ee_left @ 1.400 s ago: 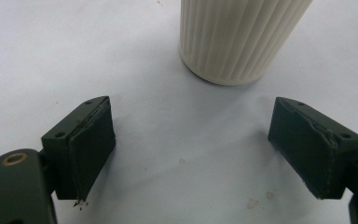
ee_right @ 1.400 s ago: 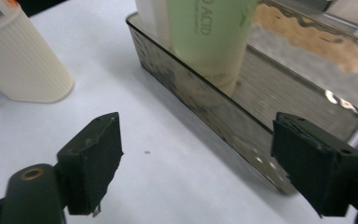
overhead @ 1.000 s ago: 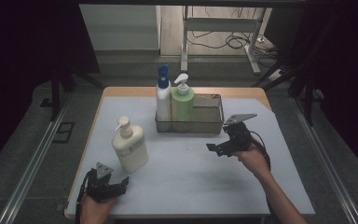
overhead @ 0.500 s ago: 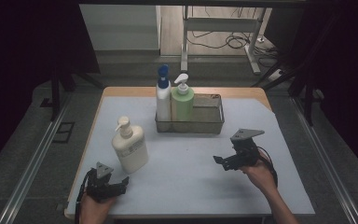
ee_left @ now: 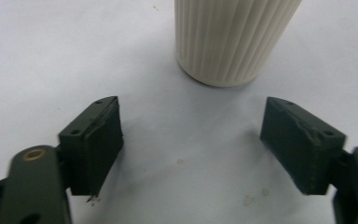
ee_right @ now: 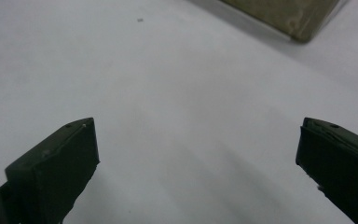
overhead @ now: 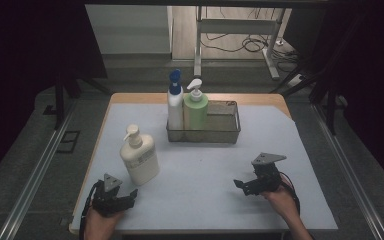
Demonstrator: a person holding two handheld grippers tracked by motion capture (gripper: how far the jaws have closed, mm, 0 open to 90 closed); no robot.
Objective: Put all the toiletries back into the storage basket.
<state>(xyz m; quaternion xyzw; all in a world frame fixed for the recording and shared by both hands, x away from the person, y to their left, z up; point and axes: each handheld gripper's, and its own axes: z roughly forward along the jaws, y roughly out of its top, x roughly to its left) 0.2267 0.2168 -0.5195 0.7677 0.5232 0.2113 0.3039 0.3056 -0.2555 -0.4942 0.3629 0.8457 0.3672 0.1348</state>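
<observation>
On the white table mat (overhead: pixel 205 170), an upright cream bottle (overhead: pixel 139 159) stands just ahead of the left gripper (overhead: pixel 122 196), whose empty jaws have just been closing.

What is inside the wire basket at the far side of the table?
Two pump bottles stand upright at the left end of the wire basket: a white bottle with a blue pump and a green bottle beside it. The right part looks bare; the bottles' bases sit behind the mesh.

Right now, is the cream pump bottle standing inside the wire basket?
No, the cream pump bottle stands on the table mat, apart from the wire basket.
</observation>
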